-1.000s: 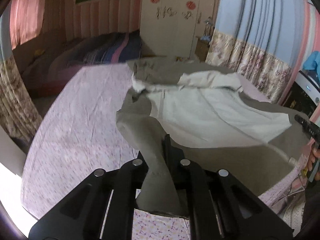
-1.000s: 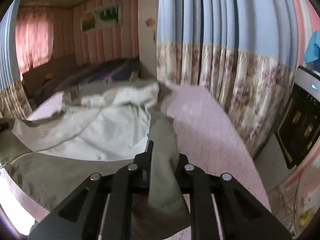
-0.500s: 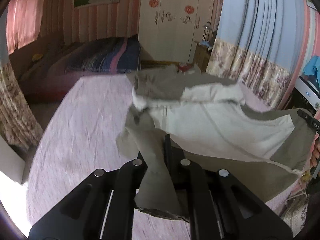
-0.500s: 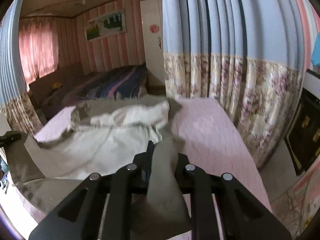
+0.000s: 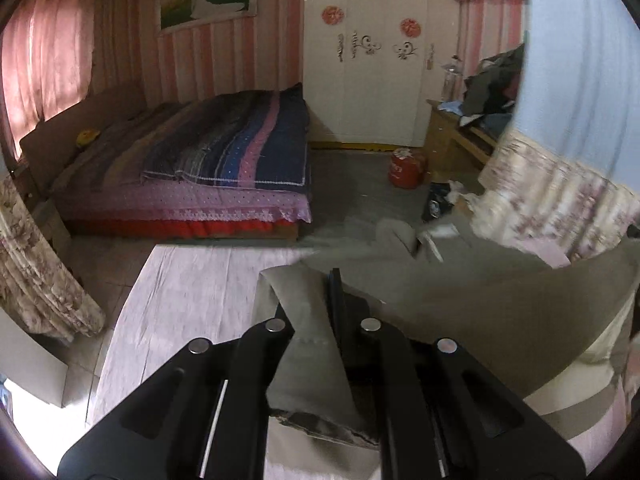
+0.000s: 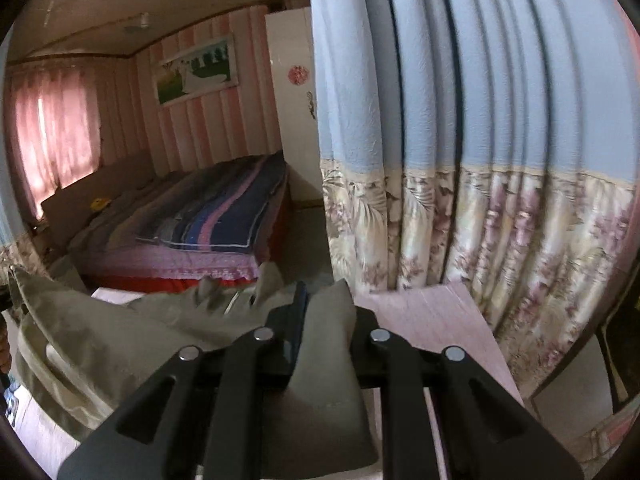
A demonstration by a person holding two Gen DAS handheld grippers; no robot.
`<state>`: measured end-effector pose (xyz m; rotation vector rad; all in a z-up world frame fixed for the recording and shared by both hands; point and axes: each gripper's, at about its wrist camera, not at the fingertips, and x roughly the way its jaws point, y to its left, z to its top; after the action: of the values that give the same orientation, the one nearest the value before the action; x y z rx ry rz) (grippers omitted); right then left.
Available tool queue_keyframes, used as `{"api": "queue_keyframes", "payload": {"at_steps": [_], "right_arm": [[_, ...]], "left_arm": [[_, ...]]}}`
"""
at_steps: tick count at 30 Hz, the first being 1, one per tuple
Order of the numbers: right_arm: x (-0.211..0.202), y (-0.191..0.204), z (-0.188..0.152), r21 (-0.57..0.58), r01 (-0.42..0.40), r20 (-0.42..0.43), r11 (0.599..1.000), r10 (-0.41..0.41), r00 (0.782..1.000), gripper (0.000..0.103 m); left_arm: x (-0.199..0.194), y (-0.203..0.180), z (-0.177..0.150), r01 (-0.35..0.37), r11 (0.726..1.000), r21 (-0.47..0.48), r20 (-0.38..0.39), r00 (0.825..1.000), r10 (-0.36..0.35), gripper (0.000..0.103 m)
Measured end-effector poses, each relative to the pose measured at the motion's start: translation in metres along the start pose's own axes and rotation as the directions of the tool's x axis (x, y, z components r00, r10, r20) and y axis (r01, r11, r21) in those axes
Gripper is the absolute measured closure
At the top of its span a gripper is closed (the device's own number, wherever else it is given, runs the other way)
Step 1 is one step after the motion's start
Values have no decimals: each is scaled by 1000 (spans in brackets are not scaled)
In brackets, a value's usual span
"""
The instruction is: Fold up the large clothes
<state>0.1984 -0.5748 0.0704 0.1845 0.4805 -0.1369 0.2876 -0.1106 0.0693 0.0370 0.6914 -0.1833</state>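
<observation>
Pinching a corner each, the left gripper and right gripper have their jaws closed tight on the olive jacket, which hangs stretched between them above the pink sheet, its loose ends trailing back under both grippers

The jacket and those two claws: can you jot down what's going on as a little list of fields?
garment: olive jacket, pale lining
left claw: shut on jacket edge
right claw: shut on jacket edge
jacket state: lifted, stretched between the claws
surface below: pink sheet
background: bed, wardrobe, curtain
</observation>
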Motion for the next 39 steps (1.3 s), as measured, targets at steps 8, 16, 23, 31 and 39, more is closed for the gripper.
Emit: {"api": "queue_keyframes", "payload": {"at_steps": [8,16,23,31,39], "right_arm": [[164,-10,16,17,90,-129,996,-87,988,89],[242,-14,2,-2,161,-177,987,-159,971,15],[194,-33,10,44,114,-126,992,-108,986,15],[85,-59,-89,34,64,-190,997,-56,980,10],[63,-30,-161,-55,-9,-243,998,-5,970,10]], "left_arm": [[150,4,44,-65,995,-81,-117,992,55,91],[231,6,39,77,990,-114,-215,971,-100,24],[169,55,46,18,984,-175,-75,997,-31,3],[91,69,-96,-60,997,-45,-107,993,55,3],[85,42,-158,27,998,-53,-114,993,-33,3]]}}
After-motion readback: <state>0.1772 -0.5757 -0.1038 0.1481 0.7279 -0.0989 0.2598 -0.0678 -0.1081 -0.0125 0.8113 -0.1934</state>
